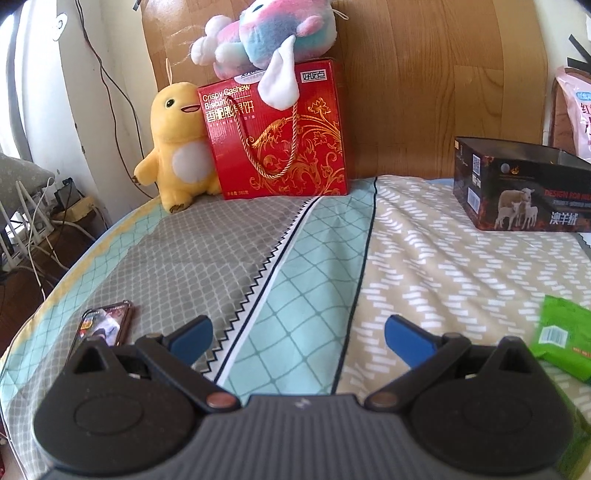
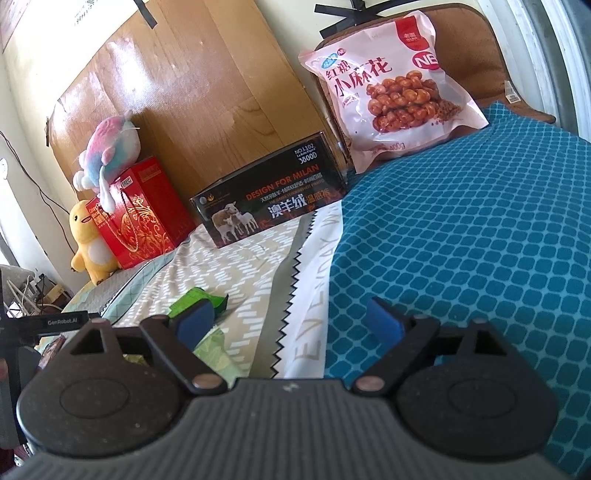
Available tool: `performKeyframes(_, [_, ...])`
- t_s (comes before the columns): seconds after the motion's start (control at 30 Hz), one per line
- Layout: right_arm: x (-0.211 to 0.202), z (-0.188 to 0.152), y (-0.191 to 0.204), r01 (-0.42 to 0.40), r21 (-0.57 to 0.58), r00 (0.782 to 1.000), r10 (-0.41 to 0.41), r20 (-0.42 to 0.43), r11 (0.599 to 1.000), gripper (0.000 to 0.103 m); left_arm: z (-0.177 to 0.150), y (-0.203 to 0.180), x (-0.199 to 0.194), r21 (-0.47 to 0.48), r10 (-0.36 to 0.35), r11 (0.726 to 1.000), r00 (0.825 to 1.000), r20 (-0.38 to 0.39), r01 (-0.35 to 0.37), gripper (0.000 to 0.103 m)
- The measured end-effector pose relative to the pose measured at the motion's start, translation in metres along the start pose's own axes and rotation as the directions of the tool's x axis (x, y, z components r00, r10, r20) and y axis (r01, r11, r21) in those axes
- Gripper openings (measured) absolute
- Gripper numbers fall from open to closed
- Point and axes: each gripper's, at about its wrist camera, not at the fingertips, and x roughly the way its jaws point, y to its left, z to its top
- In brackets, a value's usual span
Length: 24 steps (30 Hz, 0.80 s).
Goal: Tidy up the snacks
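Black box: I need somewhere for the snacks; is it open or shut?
Open: the black box has no lid, its inner walls show.

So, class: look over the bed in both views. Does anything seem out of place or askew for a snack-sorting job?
Yes. A phone lies loose on the bedspread, no snack at all. A pastel plush perches on the red box, one ear drooping over its front. The green packet lies flat, apart from the black box.

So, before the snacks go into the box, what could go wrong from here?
1. The flat green snack packet lies on soft bedding; open fingers may pinch the sheet too.
2. A phone lies beside the left gripper and could be knocked.
3. The pink snack bag leans upright and may slide down.
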Motion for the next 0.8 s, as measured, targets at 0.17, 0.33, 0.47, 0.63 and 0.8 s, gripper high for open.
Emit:
performKeyframes(0.17, [0.0,0.0,-0.001,-0.009,0.012,1.0,0.009,0.002,1.0,0.092,0.007,-0.012,0.0,0.015,-0.039,0.999,0.999,-0.013,0.04,0.103])
performKeyframes(0.33, [-0.001,0.001,-0.005,-0.029,0.035,1.0,0.028,0.007,0.999,0.092,0.014,-0.028,-0.003,0.038,-0.068,0.997,0.998,-0.008,0.069,0.103])
performKeyframes(0.47, [-0.002,0.001,-0.008,-0.045,0.051,0.999,0.045,0.012,0.998,0.092,0.016,-0.041,-0.005,0.059,-0.088,0.994,0.996,-0.006,0.088,0.103])
performKeyframes(0.63, [-0.002,0.002,-0.01,-0.07,0.043,0.997,0.069,0.016,0.997,0.092,0.016,-0.053,-0.005,0.081,-0.11,0.991,0.994,-0.007,0.11,0.103])
performKeyframes(0.8, [-0.005,0.001,-0.007,-0.087,0.022,0.996,0.087,0.028,0.996,0.092,0.016,-0.053,-0.007,0.08,-0.133,0.988,0.991,-0.002,0.132,0.103])
